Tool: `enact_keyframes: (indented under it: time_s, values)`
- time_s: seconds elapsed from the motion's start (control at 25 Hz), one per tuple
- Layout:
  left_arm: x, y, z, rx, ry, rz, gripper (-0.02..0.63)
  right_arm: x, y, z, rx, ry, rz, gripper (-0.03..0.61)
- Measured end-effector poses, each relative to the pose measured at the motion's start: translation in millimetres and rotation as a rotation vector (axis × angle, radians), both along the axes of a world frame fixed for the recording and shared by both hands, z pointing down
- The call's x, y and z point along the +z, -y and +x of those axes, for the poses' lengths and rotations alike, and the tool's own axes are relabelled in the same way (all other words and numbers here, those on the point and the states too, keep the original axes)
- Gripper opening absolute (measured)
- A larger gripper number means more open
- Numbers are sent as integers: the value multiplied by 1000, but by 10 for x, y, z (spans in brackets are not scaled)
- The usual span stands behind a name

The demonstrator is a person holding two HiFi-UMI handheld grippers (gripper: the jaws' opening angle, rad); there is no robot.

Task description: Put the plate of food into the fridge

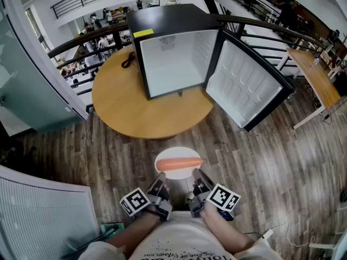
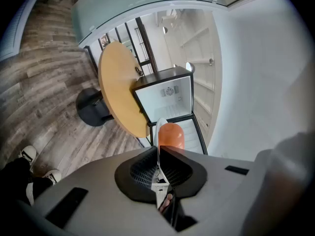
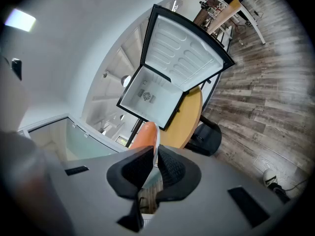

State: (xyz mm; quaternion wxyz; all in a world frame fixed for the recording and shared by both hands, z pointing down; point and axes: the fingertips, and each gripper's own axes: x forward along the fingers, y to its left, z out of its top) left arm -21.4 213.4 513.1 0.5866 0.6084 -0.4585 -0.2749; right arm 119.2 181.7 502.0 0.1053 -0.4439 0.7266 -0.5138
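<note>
The carry is the step in hand. The plate [image 1: 167, 172] hangs over the wood floor [image 1: 260, 167], well short of the round tabletop [image 1: 122, 104], and bears one long orange piece of food [image 1: 179, 163]. Each claw is clamped on the plate's near rim: the left claw [image 1: 161, 179] at about 7 o'clock, the right claw [image 1: 196, 176] at about 5 o'clock. Each gripper view shows its jaws pressed onto the thin white edge, with the food just beyond.

The fridge [image 1: 162, 20] stands on the tabletop at 12 o'clock from the plate. Its door [image 1: 244, 85] is swung wide toward 2 o'clock, and the white inside looks bare.

Next, I judge, comes a level move forward and up to the opening — both claws in step, so the food does not roll. The plate should then slide in clear of the door.
</note>
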Motion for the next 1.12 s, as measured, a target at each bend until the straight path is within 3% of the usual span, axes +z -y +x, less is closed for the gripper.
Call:
enact_keyframes:
  time_s: [0.56, 0.68, 0.8, 1.12]
  values:
    - [1, -9, -13, -9, 3, -7, 34, 26, 0, -14, -11, 19, -18, 46]
    - [0, 26, -103, 9, 34, 6, 34, 22, 21, -78, -4, 15, -18, 46]
    - [36, -26, -103, 11, -5, -12, 34, 48, -32, -103, 5, 16, -22, 46]
    - [2, -50, -285, 66, -1, -10, 34, 8, -99, -280, 47, 27, -10, 46]
